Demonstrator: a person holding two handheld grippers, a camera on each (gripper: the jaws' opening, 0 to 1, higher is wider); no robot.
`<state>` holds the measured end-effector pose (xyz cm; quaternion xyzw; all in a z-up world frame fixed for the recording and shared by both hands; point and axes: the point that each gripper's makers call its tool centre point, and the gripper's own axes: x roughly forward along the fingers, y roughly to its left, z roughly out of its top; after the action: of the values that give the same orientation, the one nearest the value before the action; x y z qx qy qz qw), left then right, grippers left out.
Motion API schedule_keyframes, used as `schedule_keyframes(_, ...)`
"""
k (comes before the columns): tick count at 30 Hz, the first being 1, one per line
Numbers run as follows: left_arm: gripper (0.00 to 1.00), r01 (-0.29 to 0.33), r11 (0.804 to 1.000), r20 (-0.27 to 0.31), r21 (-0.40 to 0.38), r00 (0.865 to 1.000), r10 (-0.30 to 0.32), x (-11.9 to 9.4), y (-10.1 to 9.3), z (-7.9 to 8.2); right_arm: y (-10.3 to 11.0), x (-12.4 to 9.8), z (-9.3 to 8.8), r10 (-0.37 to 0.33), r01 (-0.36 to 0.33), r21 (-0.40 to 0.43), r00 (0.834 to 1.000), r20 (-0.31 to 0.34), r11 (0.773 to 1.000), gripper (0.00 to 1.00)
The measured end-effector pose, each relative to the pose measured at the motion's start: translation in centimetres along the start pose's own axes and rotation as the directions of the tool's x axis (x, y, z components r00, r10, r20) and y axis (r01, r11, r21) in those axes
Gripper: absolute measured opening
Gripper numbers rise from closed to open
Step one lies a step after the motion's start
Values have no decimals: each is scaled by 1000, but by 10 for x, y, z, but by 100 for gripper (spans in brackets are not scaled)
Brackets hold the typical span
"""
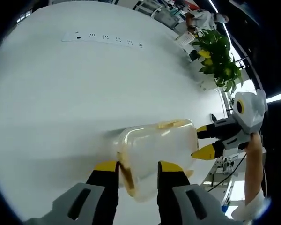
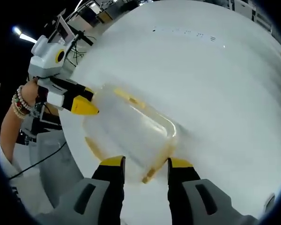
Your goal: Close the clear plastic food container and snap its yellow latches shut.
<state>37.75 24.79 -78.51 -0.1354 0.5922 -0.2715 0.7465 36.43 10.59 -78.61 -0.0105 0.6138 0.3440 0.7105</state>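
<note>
Straddling the clear container [image 1: 154, 150], both hand-held grippers [image 1: 138, 165] [image 2: 145, 161] look open at opposite ends.

Container [image 2: 131, 126] motion-blurred; latch [image 2: 154, 168] state unclear.

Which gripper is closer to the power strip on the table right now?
Left, by a little. The left gripper sits at the container end facing the power strip. The right gripper is at the opposite end, its jaws also pointing across the container toward the strip.
</note>
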Motion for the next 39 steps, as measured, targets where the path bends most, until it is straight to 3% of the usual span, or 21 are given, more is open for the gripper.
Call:
schedule_keyframes(2, 28, 29, 999, 26, -32, 999, -29, 5, 1, -2, 2, 1, 1, -24, 24, 1, 1000, -1, 1000, 34)
schedule_keyframes(3, 29, 53, 998, 46, -38, 998, -51, 6, -2, -2, 0, 0, 3, -52, 52, -43, 999, 5, 998, 35)
schedule_keyframes(6, 30, 36, 999, 70, 1, 997, -36, 5, 1, -2, 1, -2, 6, -111, 110, -124, 994, -1, 986, 37)
schedule_keyframes(10, 31, -71, 980, 106, 184, 993, 52, 1, -2, 6, 2, -3, 9, -154, 150, -185, 988, -6, 971, 39)
schedule_keyframes(13, 34, -184, 928, 150, 323, 978, 141, -4, -3, 14, 3, -3, 10, -189, 185, -222, 982, 1, 957, 40)
schedule_keyframes(16, 37, -267, 889, 190, 372, 959, 209, -7, -4, 17, 2, -4, 13, -214, 211, -264, 977, 17, 941, 41)
schedule_keyframes(18, 38, -315, 849, 227, 425, 945, 236, -9, -4, 23, 4, -5, 13, -228, 225, -287, 973, 24, 931, 42)
schedule_keyframes(20, 44, -375, 794, 281, 478, 922, 267, -14, -3, 28, 4, -5, 15, -248, 246, -327, 968, 38, 912, 42)
schedule_keyframes(21, 47, -413, 767, 329, 491, 903, 275, -16, -2, 35, 4, -6, 16, -250, 249, -347, 967, 43, 904, 42)
schedule_keyframes(23, 50, -410, 769, 374, 491, 896, 238, -19, -9, 39, 5, -6, 18, -251, 252, -390, 966, 56, 886, 43)
schedule_keyframes(27, 49, -312, 816, 397, 487, 911, 111, -24, -32, 37, -2, -12, 19, -287, 286, -410, 956, 62, 866, 42)
schedule_keyframes(30, 48, -278, 807, 449, 521, 893, 18, -33, -50, 41, -2, -21, 26, -277, 298, -399, 955, 109, 867, 40)
schedule_keyframes(33, 35, -241, 811, 462, 533, 886, -40, -35, -61, 39, 1, -29, 37, -254, 301, -393, 953, 168, 869, 30)
schedule_keyframes(35, 25, -219, 810, 452, 544, 890, -63, -33, -65, 33, 7, -31, 43, -222, 286, -399, 954, 200, 871, 24)
schedule_keyframes(37, 22, -194, 820, 460, 538, 883, -92, -29, -70, 31, 12, -30, 47, -200, 271, -389, 956, 214, 880, 18)
schedule_keyframes(39, 16, -166, 824, 442, 542, 890, -111, -22, -74, 26, 17, -27, 50, -178, 255, -395, 959, 221, 883, 14)
